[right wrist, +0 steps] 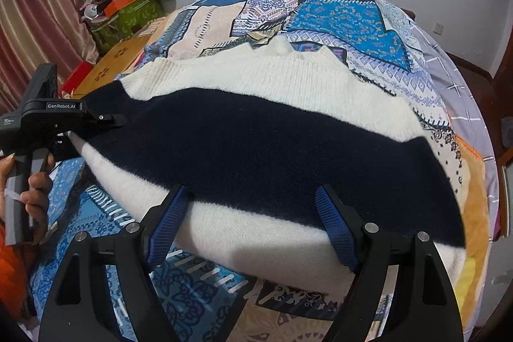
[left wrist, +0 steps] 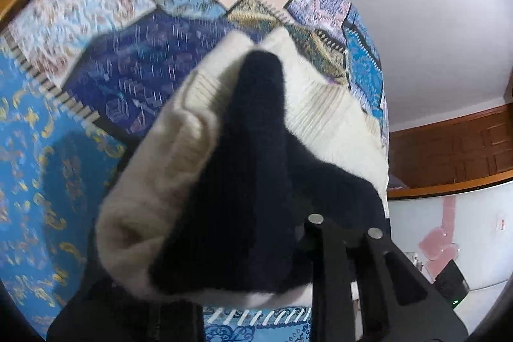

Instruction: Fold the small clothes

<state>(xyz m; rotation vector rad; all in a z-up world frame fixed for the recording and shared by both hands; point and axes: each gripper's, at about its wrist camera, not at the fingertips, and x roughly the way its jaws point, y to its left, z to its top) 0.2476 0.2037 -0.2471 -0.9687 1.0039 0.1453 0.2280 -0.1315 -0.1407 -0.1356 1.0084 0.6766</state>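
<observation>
Left wrist view: the cream and navy striped knitted sweater (left wrist: 231, 156) fills the middle of the picture, bunched and raised toward the lens, with the patchwork-printed blue bedspread (left wrist: 48, 149) beneath and beyond it. The left gripper (left wrist: 288, 262) has its fingers buried under the wool; only the black finger frames at the lower right show, standing close together. The fabric lifts right out of them, so the jaws look closed on the sweater's edge, though the pads themselves are hidden.

Right wrist view: the sweater (right wrist: 256, 143) lies spread across the bedspread (right wrist: 346, 18), its wide navy band running from left to right between cream bands. The right gripper (right wrist: 250, 229) hangs over the near cream edge with its blue ribbed pads (right wrist: 166, 226) well apart, straddling the fabric and not pinching it. At the far left the left gripper (right wrist: 118, 119) pinches the sweater's side where the navy band ends, and a hand (right wrist: 35, 188) grips its handle.

Judging by this, folding has barely begun: the garment is mostly flat, one side is seized, and every fold remains to be made.
</observation>
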